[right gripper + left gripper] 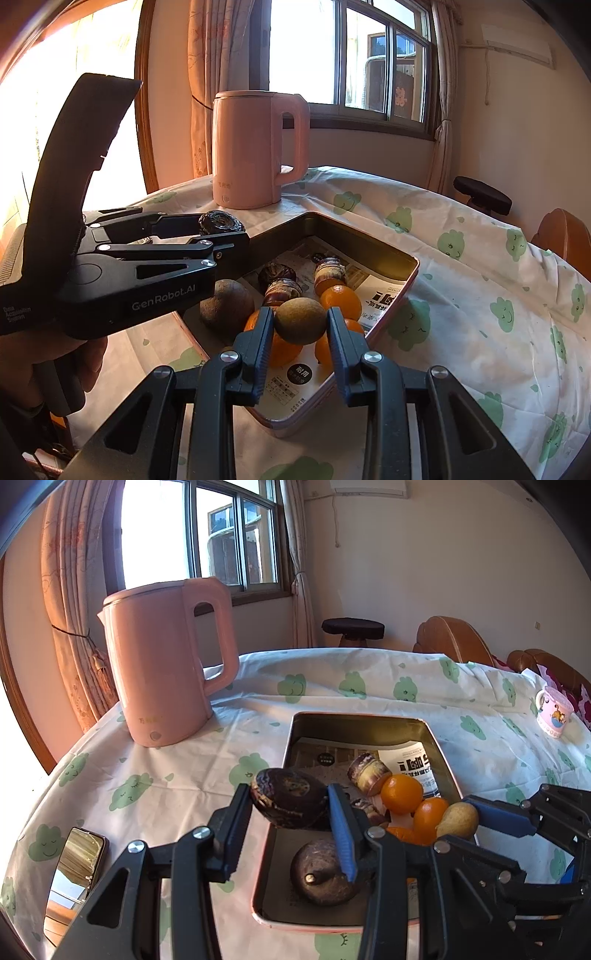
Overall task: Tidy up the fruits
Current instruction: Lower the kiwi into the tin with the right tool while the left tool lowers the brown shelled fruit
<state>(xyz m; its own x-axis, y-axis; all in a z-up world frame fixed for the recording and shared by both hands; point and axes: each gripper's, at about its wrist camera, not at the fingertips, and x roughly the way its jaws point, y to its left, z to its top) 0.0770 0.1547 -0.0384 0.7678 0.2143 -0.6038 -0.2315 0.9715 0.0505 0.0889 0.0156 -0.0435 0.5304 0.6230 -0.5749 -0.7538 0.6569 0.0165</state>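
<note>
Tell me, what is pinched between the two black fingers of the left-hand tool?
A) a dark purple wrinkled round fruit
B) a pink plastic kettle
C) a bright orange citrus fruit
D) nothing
A: the left gripper is shut on the dark purple wrinkled round fruit, held above the rectangular metal tin.

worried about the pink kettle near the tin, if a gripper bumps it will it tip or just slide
The pink kettle is tall with a base about as wide as its body, so a low nudge would probably slide it rather than tip it. It stands on a loose, wrinkled tablecloth, which may bunch and catch it. A push near the lid looks riskier.
</note>
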